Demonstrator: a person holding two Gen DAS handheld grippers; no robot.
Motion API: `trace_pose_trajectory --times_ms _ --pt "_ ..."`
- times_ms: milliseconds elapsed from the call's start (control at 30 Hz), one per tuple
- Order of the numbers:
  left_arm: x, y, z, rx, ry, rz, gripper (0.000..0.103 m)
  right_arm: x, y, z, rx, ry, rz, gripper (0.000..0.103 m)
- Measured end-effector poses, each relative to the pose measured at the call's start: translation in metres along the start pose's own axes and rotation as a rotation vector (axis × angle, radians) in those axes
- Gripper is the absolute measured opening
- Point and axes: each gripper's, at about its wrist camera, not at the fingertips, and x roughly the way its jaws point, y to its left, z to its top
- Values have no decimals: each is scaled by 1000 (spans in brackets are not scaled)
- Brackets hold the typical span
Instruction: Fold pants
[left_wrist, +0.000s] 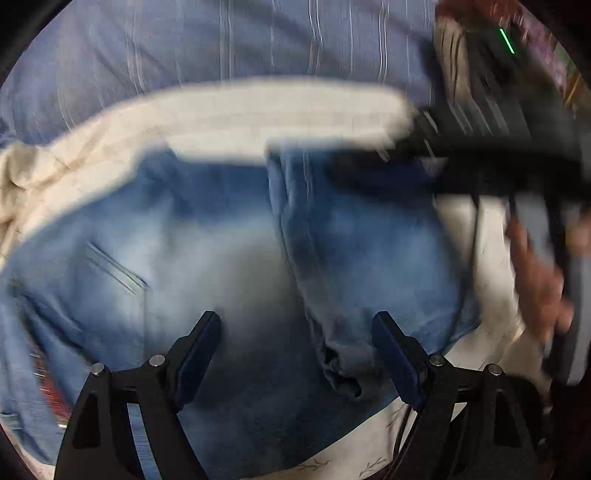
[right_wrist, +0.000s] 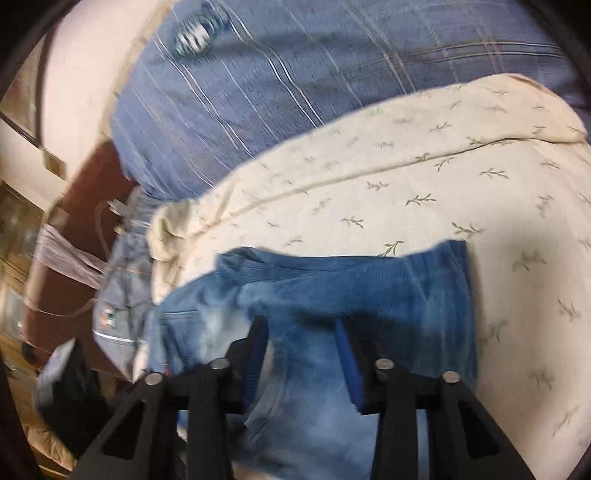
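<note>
Pants: faded blue jeans, lying on a cream sheet with a leaf print; folded or bunched, both views blurred.
Pants, left wrist view: jeans fill the middle of the picture; a slanted pocket seam shows at left, a thick folded seam runs down the centre to a bunched end.
Pants, position: toward the near edge of the sheet, with bare leaf-print cloth beyond them and to the right in the right wrist view.
Left gripper: jaws wide apart, pointing steeply down over the jeans; the bunched seam end lies between the fingers, nearer the right one; pads do not press on it.
Right gripper: jaws partly apart, over the jeans; denim shows in the gap, no pad seen pressing cloth.
Right gripper, seen from the left wrist: a dark blurred body at upper right, with a hand below it.
Sheet: cream, rumpled, its folded edge arching beyond the jeans.
Beyond the sheet: blue striped bedcover.
Left of the sheet: another pale denim garment at the sheet's left edge, against a dark red-brown surface.
</note>
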Motion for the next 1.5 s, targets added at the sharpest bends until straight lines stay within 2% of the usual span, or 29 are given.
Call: trace_pose_trajectory --times_ms 67,100,200,267,333,500,567,700,767,833,933,1000,1067,1233,1500 --pt "6 -2 -4 15 -18 29 85 24 -8 8 -2 45 -73 38" --pt "5 -1 -5 17 -23 29 85 29 -16 9 6 57 -76 38" --pt "-6 8 -5 -15 -15 -13 84 26 -16 16 44 26 -43 37" --pt "-23 17 -10 -33 -40 -29 84 18 -15 12 55 8 -28 38" --pt "-41 27 -17 -39 -73 -8 84 5 -6 1 28 -31 3 38" --pt "-103 73 -55 -103 -177 112 84 -15 17 -33 -18 -48 60 40" --pt "-126 97 -75 -143 -207 210 84 -10 31 -51 -57 -31 24 40" --pt "-146 140 -104 -242 -210 335 84 18 40 -87 -113 19 -100 40" --pt "-148 157 -112 -292 -195 390 84 21 43 -100 -153 -42 -127 40" --pt "-157 166 -117 -313 -205 424 84 15 49 -103 -172 -65 -141 40" --pt "-163 161 -120 -298 -234 510 84 -7 66 -117 -258 -198 -112 40" --pt "-164 151 -117 -283 -247 525 84 -19 74 -129 -273 -250 -53 43" --pt "-167 143 -117 -264 -259 541 84 -25 81 -140 -288 -279 -35 47" --pt "-166 134 -108 -231 -271 562 85 -32 94 -159 -357 -332 -57 47" --pt "-165 132 -101 -244 -270 609 85 -33 91 -156 -352 -346 -50 47"
